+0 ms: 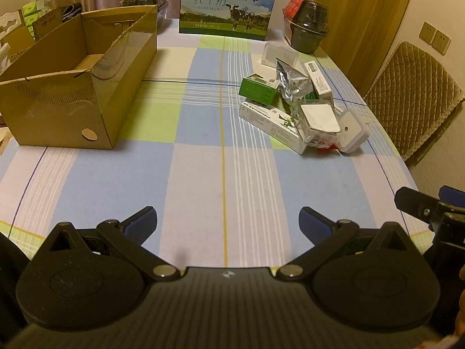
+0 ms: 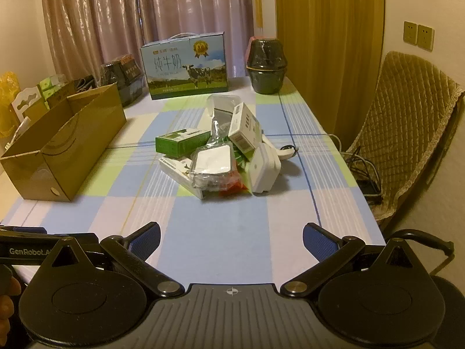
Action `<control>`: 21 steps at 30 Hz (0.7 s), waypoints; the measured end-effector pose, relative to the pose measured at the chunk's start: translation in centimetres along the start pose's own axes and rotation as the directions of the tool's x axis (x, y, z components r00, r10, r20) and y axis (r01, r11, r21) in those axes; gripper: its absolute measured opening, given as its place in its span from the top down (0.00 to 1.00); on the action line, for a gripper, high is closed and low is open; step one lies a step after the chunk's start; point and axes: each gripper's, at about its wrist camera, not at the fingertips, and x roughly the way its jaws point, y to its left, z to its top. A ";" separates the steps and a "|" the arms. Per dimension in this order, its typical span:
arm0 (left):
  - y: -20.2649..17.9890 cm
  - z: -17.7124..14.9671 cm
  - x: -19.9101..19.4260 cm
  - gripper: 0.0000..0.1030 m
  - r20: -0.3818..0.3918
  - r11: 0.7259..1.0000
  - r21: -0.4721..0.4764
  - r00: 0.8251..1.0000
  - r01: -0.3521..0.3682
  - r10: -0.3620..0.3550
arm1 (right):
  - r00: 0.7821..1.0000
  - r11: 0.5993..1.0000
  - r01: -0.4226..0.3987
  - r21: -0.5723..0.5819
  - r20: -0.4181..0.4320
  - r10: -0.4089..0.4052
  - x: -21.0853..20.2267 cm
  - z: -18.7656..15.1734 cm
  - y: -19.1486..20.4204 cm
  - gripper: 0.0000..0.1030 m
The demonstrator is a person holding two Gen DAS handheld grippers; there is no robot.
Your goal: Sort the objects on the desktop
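Note:
A pile of small objects lies on the checked tablecloth: a green box, a silver foil pouch, a long white box, a clear case with a white card, a white charger and a white carton. An open, empty cardboard box stands at the left. My left gripper is open and empty above the near table. My right gripper is open and empty, well short of the pile.
A milk carton case and dark lidded bowls stand at the table's far end. A padded chair stands at the right edge, with cables beside it. The right gripper's body shows at the left view's right edge.

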 end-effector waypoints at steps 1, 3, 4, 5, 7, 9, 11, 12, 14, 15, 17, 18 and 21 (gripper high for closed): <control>0.0 0.0 0.0 0.01 0.000 1.000 0.002 1.000 0.001 -0.001 | 1.000 1.000 0.000 0.000 -0.001 0.000 0.0 0.0 0.0 0.02; -0.1 -0.1 0.0 0.01 0.001 1.000 0.004 1.000 0.000 0.000 | 1.000 1.000 0.002 0.001 -0.003 -0.002 0.0 0.0 -0.1 0.02; -0.1 -0.1 0.0 0.01 0.001 1.000 0.005 1.000 0.000 0.000 | 1.000 1.000 0.001 0.001 -0.003 -0.001 0.0 0.0 -0.1 0.02; -0.1 -0.1 0.0 0.01 0.000 1.000 0.005 1.000 0.001 -0.001 | 1.000 1.000 0.002 0.000 -0.004 -0.002 0.0 -0.1 -0.1 0.02; -0.1 -0.1 0.0 0.01 -0.001 1.000 0.005 1.000 0.001 -0.001 | 1.000 1.000 0.002 0.000 -0.004 -0.002 0.0 0.0 -0.1 0.02; -0.1 -0.1 0.0 0.01 -0.002 1.000 0.004 1.000 0.001 -0.001 | 1.000 1.000 0.002 0.000 -0.005 -0.002 0.0 -0.1 -0.1 0.02; -0.1 -0.1 0.0 0.01 -0.005 1.000 0.007 1.000 0.006 -0.006 | 1.000 1.000 0.002 0.001 -0.006 -0.002 0.1 -0.1 -0.1 0.02; -0.1 -0.2 0.0 0.01 -0.005 1.000 0.006 1.000 0.006 -0.006 | 1.000 1.000 0.003 0.001 -0.007 -0.002 0.1 -0.1 0.0 0.02; -0.1 -0.2 0.0 0.01 -0.006 1.000 0.006 1.000 0.005 -0.005 | 1.000 1.000 0.004 0.002 -0.009 -0.004 0.1 -0.2 0.0 0.02; -0.1 -0.2 0.0 0.01 -0.005 1.000 0.006 1.000 0.005 -0.005 | 1.000 1.000 0.003 0.003 -0.010 -0.003 0.1 -0.2 0.0 0.02; -0.1 -0.2 0.0 0.01 -0.006 1.000 0.006 1.000 0.006 -0.006 | 1.000 1.000 0.001 0.004 -0.010 -0.001 0.1 -0.3 -0.1 0.02; -0.1 -0.2 0.0 0.01 -0.005 1.000 0.006 1.000 0.006 -0.006 | 1.000 1.000 0.002 0.003 -0.010 -0.002 0.1 -0.2 -0.1 0.02; -0.1 -0.2 0.0 0.01 -0.006 1.000 0.007 1.000 0.007 -0.007 | 1.000 1.000 0.002 0.005 -0.013 -0.002 0.1 -0.3 -0.2 0.02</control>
